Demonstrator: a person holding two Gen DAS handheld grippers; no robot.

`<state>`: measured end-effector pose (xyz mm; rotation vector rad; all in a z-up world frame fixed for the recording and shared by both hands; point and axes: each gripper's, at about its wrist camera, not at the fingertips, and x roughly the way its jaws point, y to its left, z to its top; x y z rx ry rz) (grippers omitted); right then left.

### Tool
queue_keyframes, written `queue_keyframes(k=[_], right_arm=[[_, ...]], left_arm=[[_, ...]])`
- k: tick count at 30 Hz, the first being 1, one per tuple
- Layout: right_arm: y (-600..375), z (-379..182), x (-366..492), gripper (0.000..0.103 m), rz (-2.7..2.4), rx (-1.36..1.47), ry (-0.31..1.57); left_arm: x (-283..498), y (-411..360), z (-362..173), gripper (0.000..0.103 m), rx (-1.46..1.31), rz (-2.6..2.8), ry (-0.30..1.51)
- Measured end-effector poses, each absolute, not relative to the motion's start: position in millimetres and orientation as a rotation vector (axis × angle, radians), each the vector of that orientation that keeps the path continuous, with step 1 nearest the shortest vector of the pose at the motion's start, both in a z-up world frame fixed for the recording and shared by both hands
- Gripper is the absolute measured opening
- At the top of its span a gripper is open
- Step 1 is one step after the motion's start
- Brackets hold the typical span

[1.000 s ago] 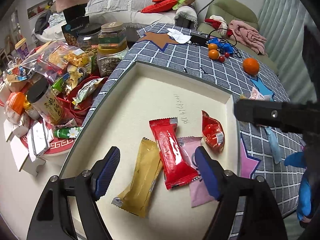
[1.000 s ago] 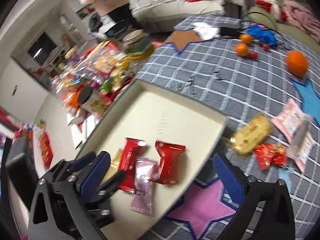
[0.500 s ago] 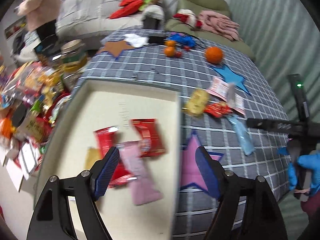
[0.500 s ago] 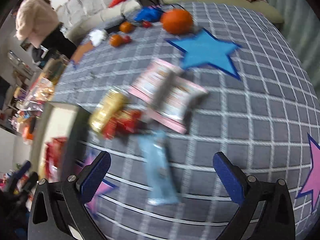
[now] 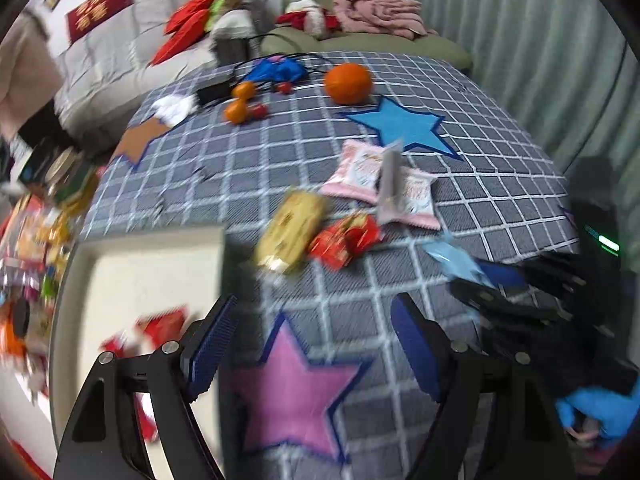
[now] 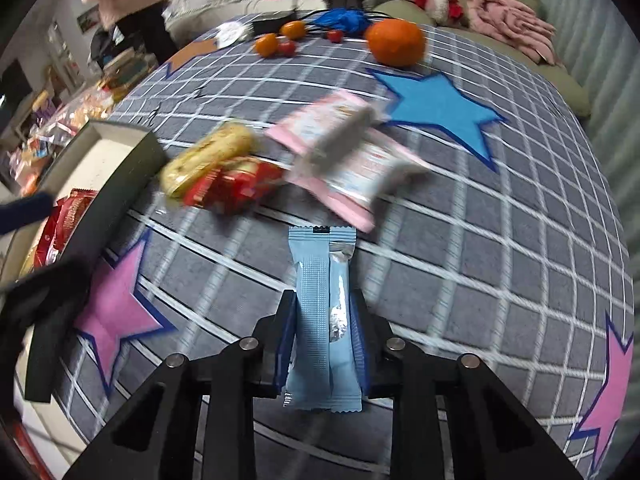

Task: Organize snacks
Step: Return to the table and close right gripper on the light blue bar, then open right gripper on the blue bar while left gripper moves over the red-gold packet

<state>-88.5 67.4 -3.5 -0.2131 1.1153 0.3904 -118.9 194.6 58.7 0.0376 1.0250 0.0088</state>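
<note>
My right gripper [image 6: 323, 340] is shut on a light blue snack packet [image 6: 322, 312] and holds it just above the checked cloth; it also shows in the left wrist view [image 5: 456, 262]. Beyond it lie a yellow packet [image 6: 212, 156], a red packet [image 6: 232, 186] and pink packets [image 6: 348, 160] with a grey stick on top. My left gripper [image 5: 312, 344] is open and empty over a pink star [image 5: 292, 392], right of the cream tray [image 5: 152, 264], which holds red packets [image 5: 164, 326]. The same loose snacks show ahead of it: yellow [image 5: 290, 228], red [image 5: 344, 238], pink [image 5: 384, 180].
A large orange [image 6: 396, 42], small oranges [image 6: 280, 38] and a blue bundle with cables [image 6: 340, 18] lie at the cloth's far side. Jars and bagged snacks [image 5: 44, 208] crowd the left beyond the tray. Sofa and armchair stand behind.
My right gripper swung from the tray to the loose snacks and shut on the light blue packet. My left gripper swung right, off the tray, and stays open.
</note>
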Motion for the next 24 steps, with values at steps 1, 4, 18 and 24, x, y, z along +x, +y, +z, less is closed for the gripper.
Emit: queue_keyframes(k=[1,4,18,24], right_arm=[[56,-3,-91,0.028,0.383,-0.194,1.113],[21,-2,-96,0.028,0.358,-0.125,1.116],[-28,4,-120,0.028,0.304,-0.046,1.085],[-41,5,-134,0.029,0.261,-0.056,1.081]], left_arm=[[-107,186,53,0.082,0.07,0.006,1.025],[-79,166,35,0.082,0.134,-0.005,1.036],[-122,155,12,0.034,0.024,0.028,1.102],[-168,163,18,0.082,-0.035,0.049,1.029]])
